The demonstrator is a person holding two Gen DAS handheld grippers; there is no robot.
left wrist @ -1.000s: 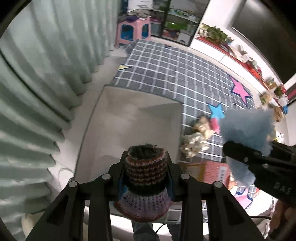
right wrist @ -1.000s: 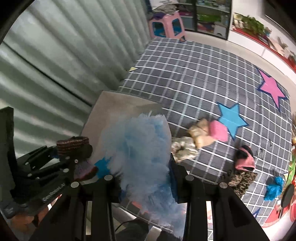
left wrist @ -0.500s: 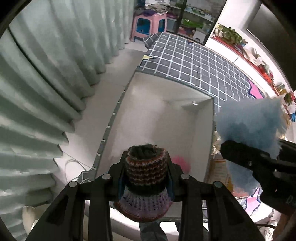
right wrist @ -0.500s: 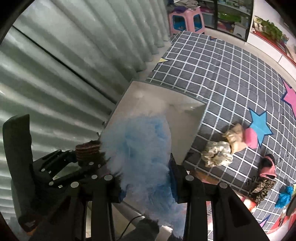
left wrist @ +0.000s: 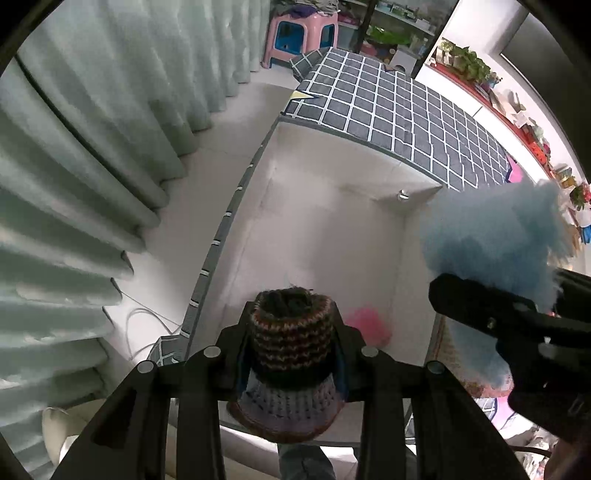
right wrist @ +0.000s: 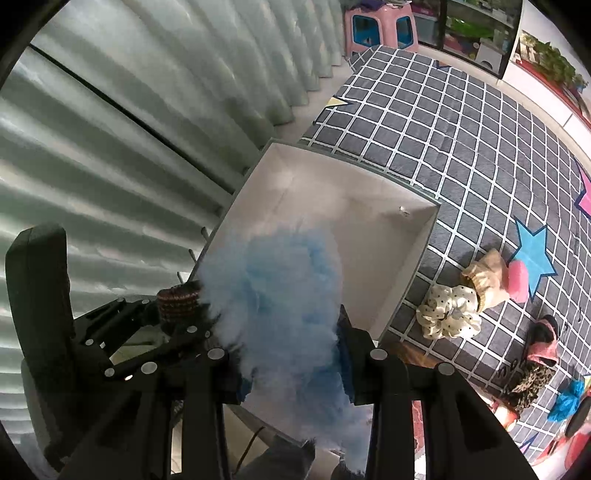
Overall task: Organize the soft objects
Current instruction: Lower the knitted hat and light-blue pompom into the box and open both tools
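Note:
My left gripper [left wrist: 291, 354] is shut on a striped knitted hat [left wrist: 290, 343] and holds it above the near end of a white open box [left wrist: 332, 229]. A pink soft item [left wrist: 367, 326] lies inside the box. My right gripper [right wrist: 291, 354] is shut on a fluffy light-blue soft object [right wrist: 280, 306], held above the box's [right wrist: 369, 236] near right side. The blue fluff [left wrist: 491, 236] shows at the right of the left wrist view. The left gripper with the hat [right wrist: 177, 299] shows at the left of the right wrist view.
Pale green curtains [left wrist: 92, 166] hang left of the box. A grey checked mat [right wrist: 461, 140] with star shapes lies beyond. On it are a cream dotted scrunchie [right wrist: 450, 312], a beige and pink soft item [right wrist: 498, 280] and further items at the right. A pink stool [left wrist: 303, 31] stands far back.
Both grippers have moved forward and left over the white box with their loads. The box's inside and the pink item in it have come into view.

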